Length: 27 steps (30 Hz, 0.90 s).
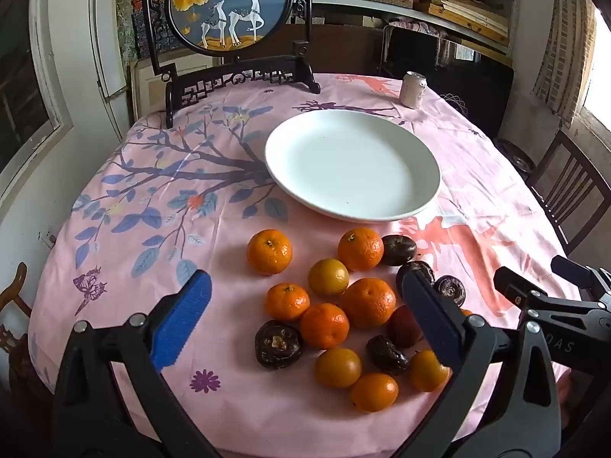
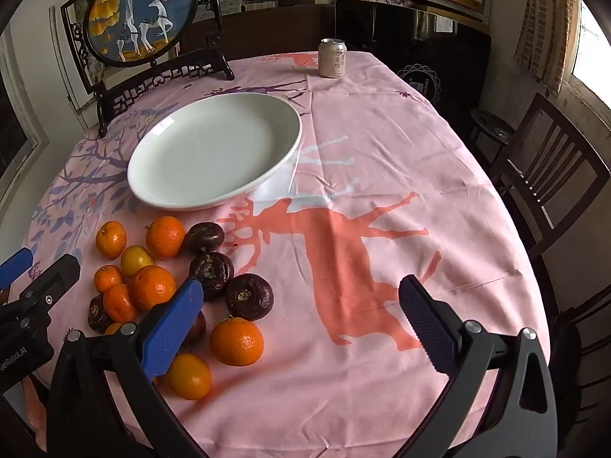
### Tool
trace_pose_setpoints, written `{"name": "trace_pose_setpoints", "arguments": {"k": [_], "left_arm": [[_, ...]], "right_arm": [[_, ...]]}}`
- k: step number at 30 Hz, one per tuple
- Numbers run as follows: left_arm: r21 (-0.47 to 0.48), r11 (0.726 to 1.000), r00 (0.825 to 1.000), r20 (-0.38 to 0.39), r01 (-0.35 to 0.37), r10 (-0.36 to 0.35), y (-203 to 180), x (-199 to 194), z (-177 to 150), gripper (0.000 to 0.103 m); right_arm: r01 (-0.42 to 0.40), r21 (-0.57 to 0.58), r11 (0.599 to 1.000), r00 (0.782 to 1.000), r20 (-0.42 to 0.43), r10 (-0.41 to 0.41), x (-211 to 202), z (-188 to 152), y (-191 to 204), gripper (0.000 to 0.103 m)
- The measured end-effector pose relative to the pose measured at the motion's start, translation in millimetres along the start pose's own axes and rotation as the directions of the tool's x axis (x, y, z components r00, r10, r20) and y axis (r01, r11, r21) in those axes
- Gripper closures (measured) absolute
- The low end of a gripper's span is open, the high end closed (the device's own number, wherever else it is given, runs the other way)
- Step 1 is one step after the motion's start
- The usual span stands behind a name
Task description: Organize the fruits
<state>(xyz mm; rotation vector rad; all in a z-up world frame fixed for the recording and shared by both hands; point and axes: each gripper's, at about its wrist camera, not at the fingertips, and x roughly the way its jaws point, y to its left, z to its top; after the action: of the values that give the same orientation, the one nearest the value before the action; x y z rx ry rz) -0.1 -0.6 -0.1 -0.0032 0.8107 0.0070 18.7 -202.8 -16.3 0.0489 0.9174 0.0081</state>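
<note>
A pile of fruit lies on the pink tablecloth: several mandarins [image 1: 367, 301] [image 2: 152, 287], yellow-orange round fruits [image 1: 328, 277] [image 2: 136, 259] and dark purple fruits [image 1: 278, 343] [image 2: 249, 296]. An empty white plate [image 1: 353, 164] [image 2: 214, 149] stands just behind the pile. My left gripper [image 1: 305, 316] is open and empty, held above the pile. My right gripper [image 2: 301, 320] is open and empty, above bare cloth to the right of the pile; it also shows at the right edge of the left wrist view [image 1: 550, 282].
A drink can [image 1: 413, 89] [image 2: 333, 57] stands at the table's far side. A framed round deer picture on a dark stand [image 1: 229, 19] [image 2: 141, 19] is at the far left. Wooden chairs [image 2: 550, 168] stand along the table's right side.
</note>
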Motion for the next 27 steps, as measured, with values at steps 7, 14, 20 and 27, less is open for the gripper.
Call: {"name": "trace_pose_setpoints", "arguments": {"k": [7,14,20,27], "left_arm": [[-0.005,1.0,1.0,-0.005,0.002,-0.002,3.4,2.5,0.4,0.002],[-0.007,1.0,1.0,-0.002,0.002,-0.002,-0.4,-1.0,1.2,0.002],[-0.005,1.0,1.0,-0.001,-0.001,0.001,-0.8,-0.6,0.6,0.002],[-0.007,1.0,1.0,-0.004,0.0,0.0,-4.3,1.0,0.4,0.002]], "right_arm": [[-0.001,-0.001,1.0,1.0,0.0,0.001,0.0,-0.1,1.0,0.001],[-0.002,-0.001,1.0,1.0,0.0,0.002,-0.1,-0.6,1.6,0.001],[-0.001,-0.001,1.0,1.0,0.0,0.001,0.2,-0.9,1.3,0.001],[0.0,-0.003,1.0,1.0,-0.002,0.0,0.8,-1.2,3.2,0.001]]}}
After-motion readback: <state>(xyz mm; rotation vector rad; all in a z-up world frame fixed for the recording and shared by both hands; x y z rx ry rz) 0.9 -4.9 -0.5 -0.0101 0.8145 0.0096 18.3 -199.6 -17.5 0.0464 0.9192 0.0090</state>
